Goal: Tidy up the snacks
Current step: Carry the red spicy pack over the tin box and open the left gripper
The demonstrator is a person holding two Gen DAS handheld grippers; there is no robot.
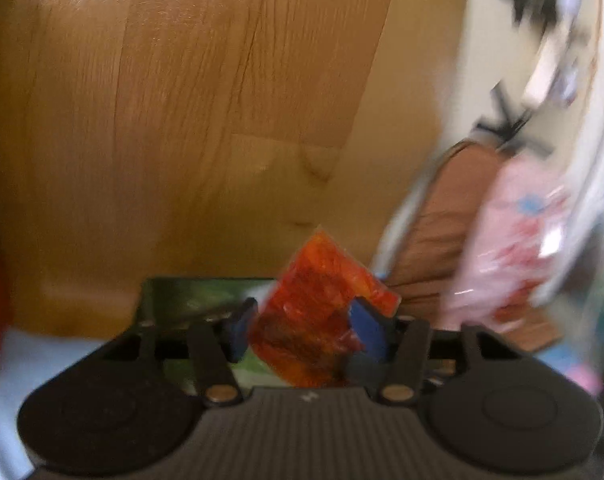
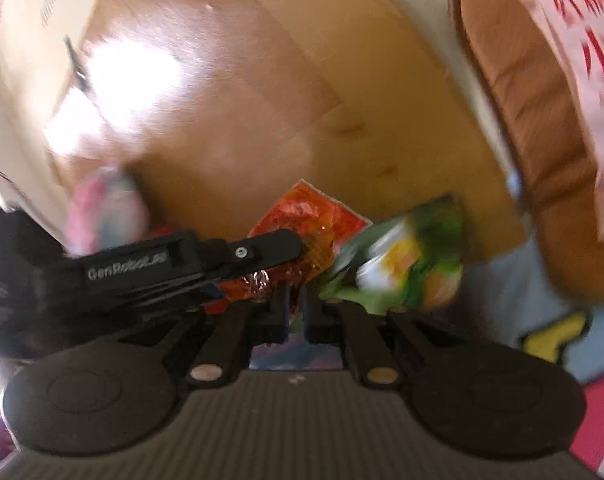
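Snacks sit in both claws. The left gripper has its blue fingertips pressed on an orange snack packet. The packet stands up between them, a bit crumpled, with one corner pointing up. Behind it, low in the left wrist view, a bit of a green snack bag peeks out.

The right gripper has its two fingers almost touching. The green snack bag sticks up just past them and leans to the right. It looks pinched at its bottom edge, but the picture is blurry there, so I cannot tell for sure.

In the right wrist view the black left gripper comes in from the left side, and the orange snack packet is at its tip, right beside the green bag.

A wooden floor lies under it all. On the right is a brown woven basket with a pink snack bag resting in it. The pink bag has red writing on it. A small pink and blue thing lies on the floor to the left, too blurry to name.
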